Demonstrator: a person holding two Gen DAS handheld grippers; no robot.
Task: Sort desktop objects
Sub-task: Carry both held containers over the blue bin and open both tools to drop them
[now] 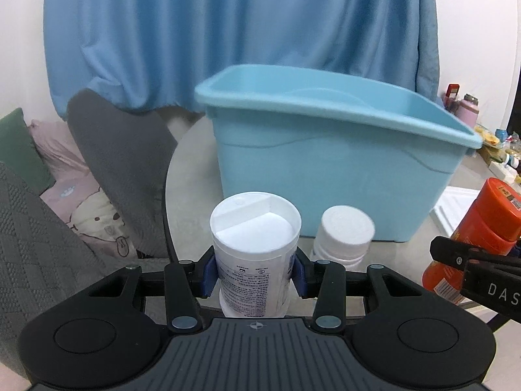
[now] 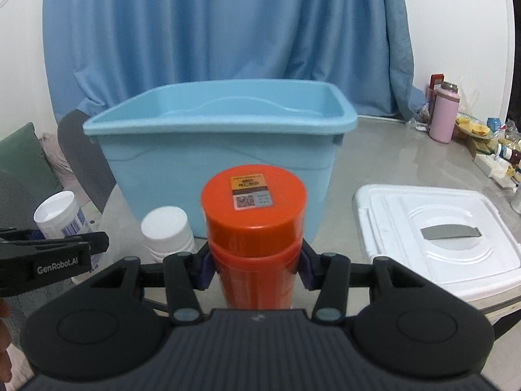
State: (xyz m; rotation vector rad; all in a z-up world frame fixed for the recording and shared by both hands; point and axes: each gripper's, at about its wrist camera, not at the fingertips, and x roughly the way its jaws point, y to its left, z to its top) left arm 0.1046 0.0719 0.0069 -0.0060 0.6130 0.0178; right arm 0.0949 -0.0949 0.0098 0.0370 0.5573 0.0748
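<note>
- Our left tool has a matte black frame: two broad rounded lobes, each with a shallow round recess.
- Between the lobes sits a dark grey ribbed plate with a small white crosshair mark at its front edge.
- Black link bars run forward, pinned by round grey rivet heads, and end in blue pads.
- Our right tool is built the same, with purple-blue pads and a faint white mark on its ribbed plate.
- On its side we read white letters "DAS"; the left one's side reads "GenRobot.AI".
</note>
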